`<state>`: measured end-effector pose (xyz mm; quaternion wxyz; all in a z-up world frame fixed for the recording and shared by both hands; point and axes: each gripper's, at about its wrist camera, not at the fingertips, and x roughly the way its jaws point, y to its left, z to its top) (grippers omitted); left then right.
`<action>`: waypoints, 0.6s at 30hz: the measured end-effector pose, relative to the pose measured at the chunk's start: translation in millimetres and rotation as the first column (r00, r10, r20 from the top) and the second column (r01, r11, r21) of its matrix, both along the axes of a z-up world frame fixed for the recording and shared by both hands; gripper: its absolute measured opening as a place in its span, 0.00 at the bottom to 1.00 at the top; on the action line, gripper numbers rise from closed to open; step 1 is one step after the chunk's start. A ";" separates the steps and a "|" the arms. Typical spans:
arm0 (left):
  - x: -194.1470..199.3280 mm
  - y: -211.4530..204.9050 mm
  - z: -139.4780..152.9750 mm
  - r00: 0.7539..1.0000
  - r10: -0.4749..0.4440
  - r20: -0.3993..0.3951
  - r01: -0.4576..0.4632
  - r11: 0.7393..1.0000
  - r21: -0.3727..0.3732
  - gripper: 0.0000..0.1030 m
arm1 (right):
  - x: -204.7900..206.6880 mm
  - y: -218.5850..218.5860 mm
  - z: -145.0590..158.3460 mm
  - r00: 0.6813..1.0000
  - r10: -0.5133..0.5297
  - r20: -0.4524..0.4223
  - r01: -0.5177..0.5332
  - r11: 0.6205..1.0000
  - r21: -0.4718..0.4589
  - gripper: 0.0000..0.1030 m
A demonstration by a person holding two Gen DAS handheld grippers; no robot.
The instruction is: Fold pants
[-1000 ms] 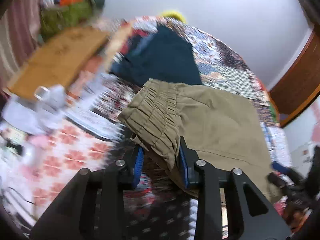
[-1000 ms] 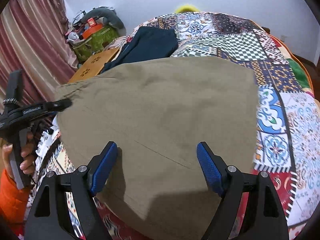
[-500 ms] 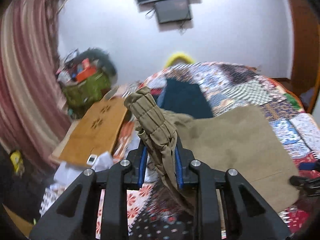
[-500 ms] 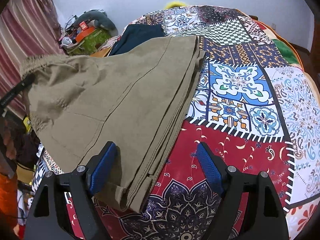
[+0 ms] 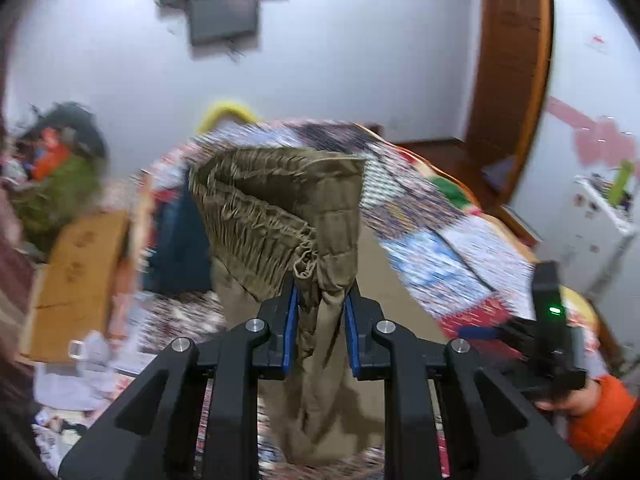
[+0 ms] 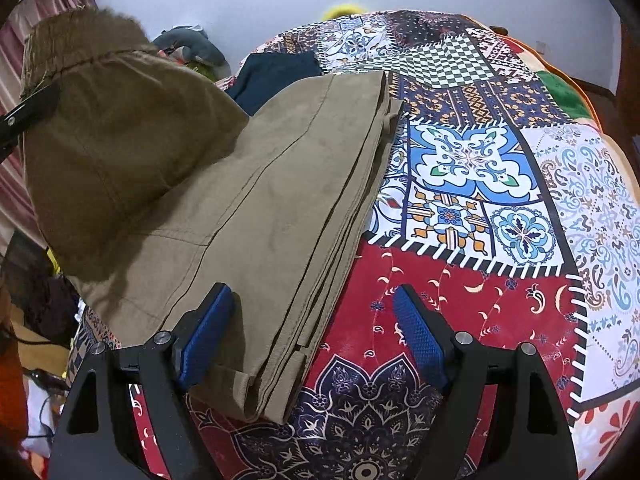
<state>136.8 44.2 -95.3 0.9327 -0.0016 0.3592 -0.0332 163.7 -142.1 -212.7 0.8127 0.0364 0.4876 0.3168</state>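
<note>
Here the left gripper (image 5: 320,320) is pinched tight on the khaki pants (image 5: 280,208), its blue pads (image 5: 289,330) pressed against a bunched fold just below the elastic waistband (image 5: 256,216). In the left wrist view the gathered waistband stands up above the jaws at the centre of the frame, and the rest of the cloth hangs down between the black fingers toward the bottom edge. The background there is blurred; a patchwork quilt (image 5: 432,232) runs across the middle right, and the right gripper (image 5: 548,320) shows at the right edge with a green light lit on it.

In the right wrist view the right gripper (image 6: 310,340) is spread wide and holds nothing. Its left pad (image 6: 206,338) sits over the lower edge of the pants (image 6: 280,208), while the other pad lies over the red patch of the quilt (image 6: 460,288). The folded legs lie flat on the quilt from the lower centre up toward the upper middle, layered edges on their right side. The waistband end (image 6: 84,40) is lifted at the upper left. A dark blue garment (image 6: 272,76) lies beyond the pants near the top centre.
</note>
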 end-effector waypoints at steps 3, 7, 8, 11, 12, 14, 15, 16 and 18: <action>4.7 -8.2 -6.5 0.997 -0.052 -0.056 0.049 0.997 -0.063 0.20 | 0.1 -2.1 -0.4 1.000 -0.002 -0.002 0.002 1.000 0.002 0.77; 9.0 -16.8 -11.9 0.991 -0.088 -0.097 0.080 0.993 -0.086 0.20 | 0.0 -3.2 -0.7 1.000 -0.006 -0.006 0.006 1.000 0.006 0.77; 9.3 -19.0 -12.8 0.990 -0.094 -0.108 0.085 0.993 -0.085 0.20 | 0.0 -3.6 -0.8 1.000 -0.007 -0.006 0.007 1.000 0.006 0.77; 7.0 -21.2 -14.4 0.983 -0.125 -0.131 0.113 0.989 -0.098 0.39 | 0.5 -4.2 -0.7 1.000 -0.009 -0.012 0.009 1.000 0.006 0.77; 5.8 -22.2 -14.8 0.979 -0.145 -0.140 0.129 0.985 -0.117 0.45 | 0.4 -4.2 -0.7 1.000 -0.010 -0.012 0.010 1.000 0.007 0.77; 2.9 -23.8 -14.5 0.972 -0.185 -0.142 0.162 0.973 -0.162 0.63 | -0.4 -3.9 -0.7 1.000 -0.012 -0.014 0.012 1.000 0.009 0.77; 1.0 -24.6 -13.2 0.971 -0.196 -0.138 0.173 0.971 -0.166 0.66 | -0.2 -4.0 -0.6 1.000 -0.014 -0.015 0.014 1.000 0.010 0.77; 0.8 -24.2 -13.4 0.971 -0.197 -0.133 0.175 0.972 -0.159 0.69 | -0.1 -4.2 -0.1 1.000 -0.017 -0.015 0.018 1.000 0.010 0.77; -0.7 -23.7 -10.0 0.976 -0.183 -0.120 0.167 0.977 -0.132 0.73 | -0.2 -5.0 1.3 1.000 -0.024 -0.009 0.024 1.000 0.008 0.77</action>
